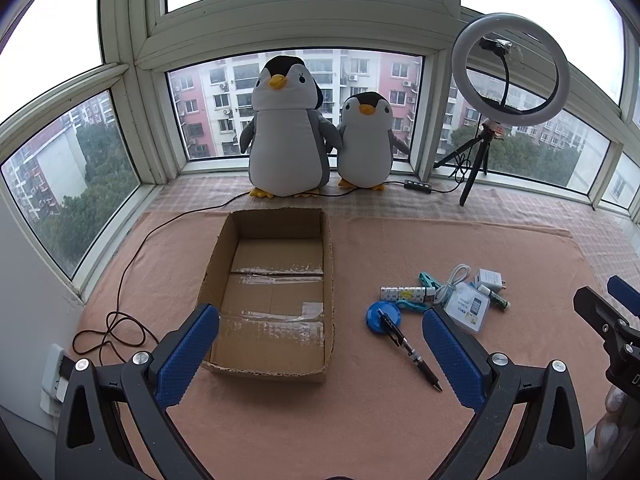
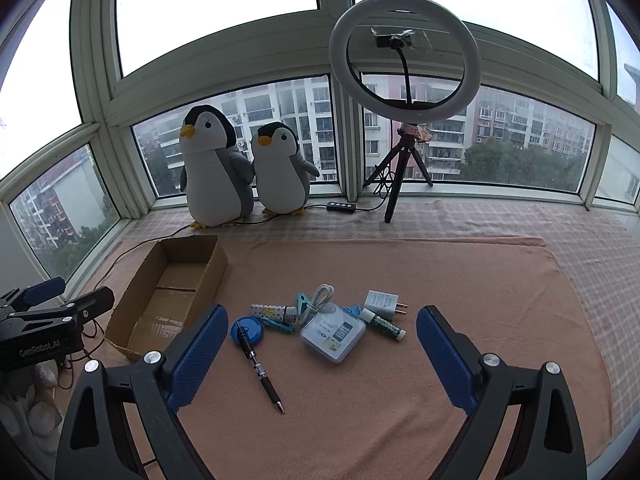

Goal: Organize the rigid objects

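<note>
An open cardboard box [image 1: 216, 264] [image 2: 138, 280] lies empty on the pink cloth. To its right sits a cluster: a black pen [image 1: 410, 350] [image 2: 259, 364] across a blue round lid [image 1: 378, 318] [image 2: 252, 330], a patterned lighter [image 1: 404, 293] [image 2: 272, 311], a teal clip [image 1: 428, 280] [image 2: 304, 300], a white cable [image 1: 454, 276] [image 2: 318, 296], a clear card case [image 1: 468, 312] [image 2: 332, 332], a white charger [image 1: 490, 279] [image 2: 382, 302] and a green tube [image 1: 498, 300] [image 2: 384, 324]. My left gripper [image 1: 320, 356] is open over the box's near end. My right gripper [image 2: 322, 356] is open just short of the cluster.
Two plush penguins [image 1: 288, 128] [image 2: 216, 172] stand by the window behind the box. A ring light on a tripod [image 1: 510, 72] [image 2: 404, 60] is at the back right, its cord [image 1: 120, 320] looping left of the box. A hand [image 1: 616, 424] holds the right gripper.
</note>
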A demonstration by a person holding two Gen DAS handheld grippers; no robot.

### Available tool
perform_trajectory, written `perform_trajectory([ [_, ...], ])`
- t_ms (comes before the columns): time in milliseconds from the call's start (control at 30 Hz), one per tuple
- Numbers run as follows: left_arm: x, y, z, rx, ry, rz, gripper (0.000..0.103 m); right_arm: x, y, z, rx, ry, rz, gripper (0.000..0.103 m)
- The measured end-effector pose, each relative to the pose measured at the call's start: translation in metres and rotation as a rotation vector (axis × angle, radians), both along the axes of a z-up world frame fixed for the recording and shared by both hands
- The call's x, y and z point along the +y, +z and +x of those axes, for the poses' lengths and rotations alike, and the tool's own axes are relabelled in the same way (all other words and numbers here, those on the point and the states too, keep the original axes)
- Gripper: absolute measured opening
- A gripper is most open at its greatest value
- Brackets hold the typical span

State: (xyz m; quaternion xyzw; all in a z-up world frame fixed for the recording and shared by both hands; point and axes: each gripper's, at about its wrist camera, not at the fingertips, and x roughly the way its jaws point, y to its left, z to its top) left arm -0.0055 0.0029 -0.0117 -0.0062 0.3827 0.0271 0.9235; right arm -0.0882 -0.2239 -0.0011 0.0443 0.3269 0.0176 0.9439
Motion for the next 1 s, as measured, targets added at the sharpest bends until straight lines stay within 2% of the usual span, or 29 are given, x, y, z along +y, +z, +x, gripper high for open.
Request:
perform_trajectory([
  [467, 0.000, 0.000, 0.006, 0.007, -0.003, -0.002, 0.103, 0.002, -0.002, 0.001, 0.007, 0.004, 0.002, 0.093],
  [1000, 0.010, -0.014, 0.017, 0.036, 0.029, -0.001, 0.103, 0.000, -0.014, 0.014, 0.049, 0.029, 0.000, 0.093],
])
